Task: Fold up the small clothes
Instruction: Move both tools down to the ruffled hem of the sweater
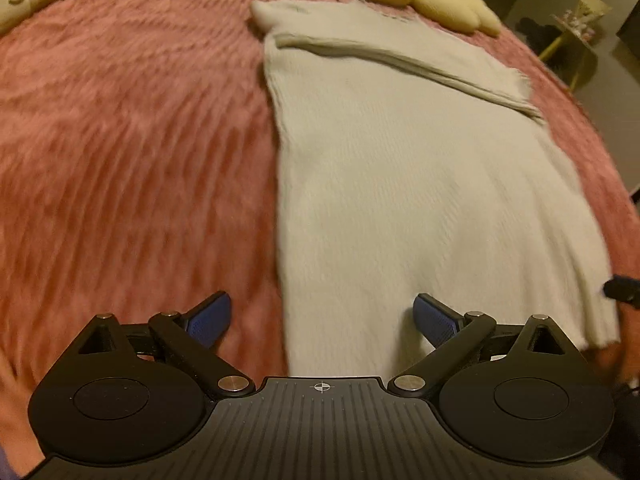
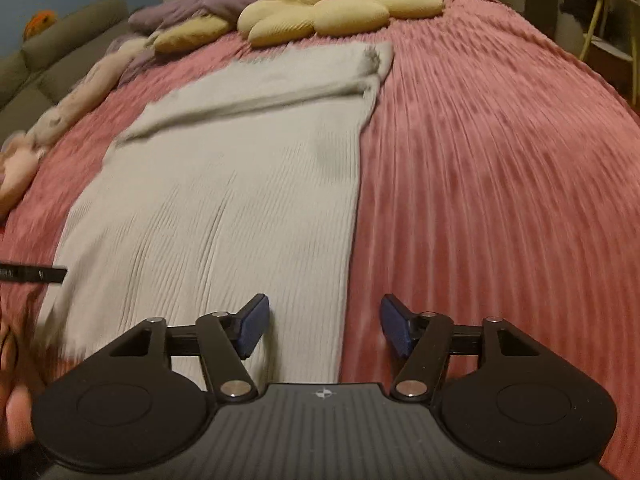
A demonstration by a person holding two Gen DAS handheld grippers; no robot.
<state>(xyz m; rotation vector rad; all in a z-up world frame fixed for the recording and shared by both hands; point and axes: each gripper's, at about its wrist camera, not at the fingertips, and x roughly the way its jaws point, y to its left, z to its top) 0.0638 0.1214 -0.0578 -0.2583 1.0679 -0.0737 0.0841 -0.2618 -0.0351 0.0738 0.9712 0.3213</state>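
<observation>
A pale cream ribbed knit garment (image 1: 420,184) lies flat on a bed covered with a pink ribbed bedspread (image 1: 132,152). Its far end is folded over into a band that runs slantwise across its width. The rest stretches toward the cameras in one long panel.

In the left wrist view, the left gripper (image 1: 322,316) hangs over the near end of the garment. Its blue-padded fingers (image 1: 434,320) are spread wide with nothing grasped. One finger sits over the bedspread and the other over the knit. The garment's left edge runs between them.

In the right wrist view, the right gripper (image 2: 324,330) is also released and holds nothing. Its jaws straddle the garment's right edge. One pad is over the knit and the other over the bedspread.

A yellow flower-shaped cushion (image 2: 336,4) rests at the head of the bed, just beyond the folded end. Purple pillows (image 2: 208,6) lie beside it. A light, long bundle of soft fabric (image 2: 76,104) runs along the bed's left side. Both views are somewhat blurred.
</observation>
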